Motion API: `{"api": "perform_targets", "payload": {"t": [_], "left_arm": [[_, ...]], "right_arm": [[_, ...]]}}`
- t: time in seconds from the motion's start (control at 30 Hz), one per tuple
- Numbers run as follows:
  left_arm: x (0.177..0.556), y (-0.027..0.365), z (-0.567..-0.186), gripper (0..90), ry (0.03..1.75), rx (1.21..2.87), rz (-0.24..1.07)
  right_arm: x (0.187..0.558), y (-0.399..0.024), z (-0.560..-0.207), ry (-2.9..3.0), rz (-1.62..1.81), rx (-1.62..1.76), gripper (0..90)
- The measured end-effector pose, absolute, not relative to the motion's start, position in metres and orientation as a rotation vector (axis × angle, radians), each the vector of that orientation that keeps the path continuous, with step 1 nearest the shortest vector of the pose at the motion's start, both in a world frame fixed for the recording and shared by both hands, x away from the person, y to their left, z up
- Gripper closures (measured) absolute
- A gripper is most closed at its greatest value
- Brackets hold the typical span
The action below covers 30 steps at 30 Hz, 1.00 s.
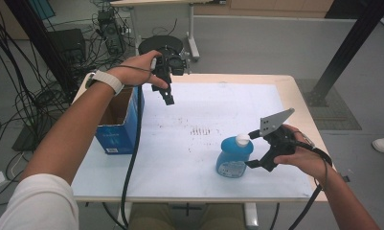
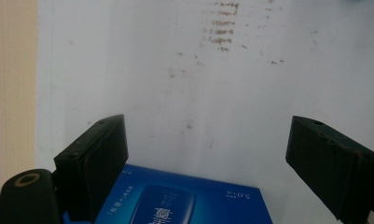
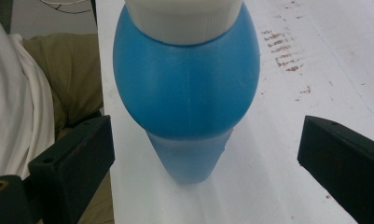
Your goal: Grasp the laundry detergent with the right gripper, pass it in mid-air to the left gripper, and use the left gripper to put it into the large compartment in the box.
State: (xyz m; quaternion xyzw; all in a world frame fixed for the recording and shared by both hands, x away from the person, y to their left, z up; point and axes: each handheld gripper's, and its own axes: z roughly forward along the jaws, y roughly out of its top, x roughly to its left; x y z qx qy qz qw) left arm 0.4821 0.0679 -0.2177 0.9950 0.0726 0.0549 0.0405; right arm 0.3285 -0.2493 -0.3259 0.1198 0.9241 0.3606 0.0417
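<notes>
Right tool (image 1: pixel 257 149): jaws spread wide, one on each side of the blue plastic bottle with a white ribbed cap (image 1: pixel 233 157), no pad contact. In the right gripper view the bottle (image 3: pixel 187 98) sits centred between the two black jaws, with a clear gap on both sides. Grey three-cornered plate (image 1: pixel 274 121) on top of that tool, cable trailing off the near table edge.

Bottle stands upright on the white table (image 1: pixel 189 158), right of centre and toward the near edge. Bulged upper body, narrower lower part with a label on it.

Left tool (image 1: pixel 165 93): jaws apart, nothing between them. It is held up over the far left part of the table, tips pointing down, just beside the open blue cardboard box (image 1: pixel 118 125). The left gripper view looks down past both jaws (image 2: pixel 208 158) onto the bare table top, with the box's printed blue side (image 2: pixel 175 200) at the bottom of the frame. Box sits at the left table edge, well apart from the bottle.

Patch of brownish marks (image 1: pixel 202 130) on the table surface between box and bottle. The two tools are well apart from each other.
</notes>
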Motion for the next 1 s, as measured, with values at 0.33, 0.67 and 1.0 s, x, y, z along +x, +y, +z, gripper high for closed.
{"api": "perform_targets", "payload": {"t": [0.33, 0.67, 1.0], "left_arm": [[0.482, 0.069, -0.221, 13.2, 0.228, 3.046, 0.164], [0.481, 0.069, -0.221, 13.2, 0.23, 3.044, 0.162], [0.481, 0.065, -0.222, 13.2, 0.222, 3.048, 0.157]], "right_arm": [[0.328, -0.248, -0.336, 2.811, 1.142, 0.375, 3.8], [0.327, -0.248, -0.342, 2.794, 1.182, 0.365, 3.8], [0.327, -0.247, -0.349, 2.779, 1.208, 0.372, 3.8]]}}
